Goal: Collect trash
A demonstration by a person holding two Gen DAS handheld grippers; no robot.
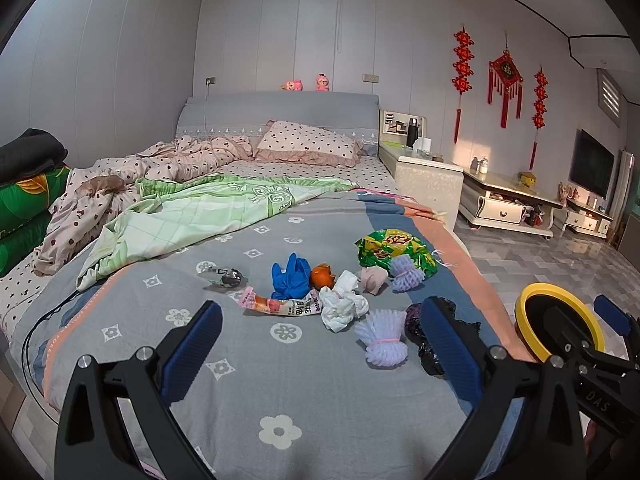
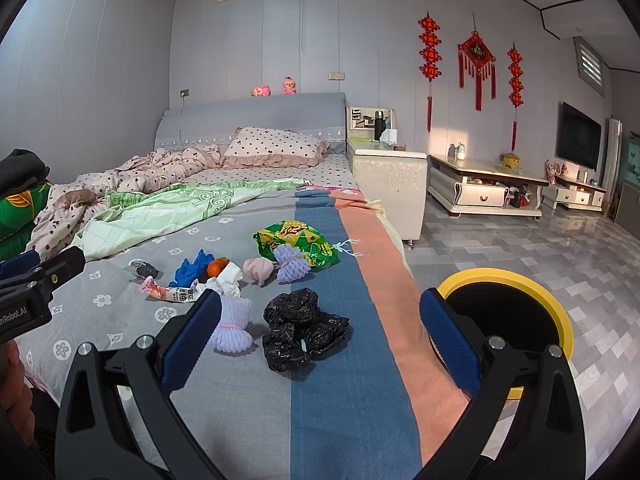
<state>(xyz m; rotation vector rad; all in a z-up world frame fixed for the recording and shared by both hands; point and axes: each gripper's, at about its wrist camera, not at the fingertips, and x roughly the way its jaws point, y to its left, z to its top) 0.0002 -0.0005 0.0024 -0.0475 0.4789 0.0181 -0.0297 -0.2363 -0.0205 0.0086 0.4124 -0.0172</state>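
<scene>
Both jaws stand apart, empty: left hand-held gripper [image 1: 320,344], right hand-held gripper [image 2: 320,336]. Trash [image 2: 306,328] lies mid-frame on the bed [image 2: 352,392]; the bin [image 2: 560,320] sits lower right, probably for short drops.

Bin [image 2: 560,312] partly behind finger

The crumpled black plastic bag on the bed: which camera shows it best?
The right wrist view: the crumpled black plastic bag lies whole and unobstructed between the open fingers. In the left wrist view the same bag is largely hidden behind the left gripper's blue finger pad.
</scene>
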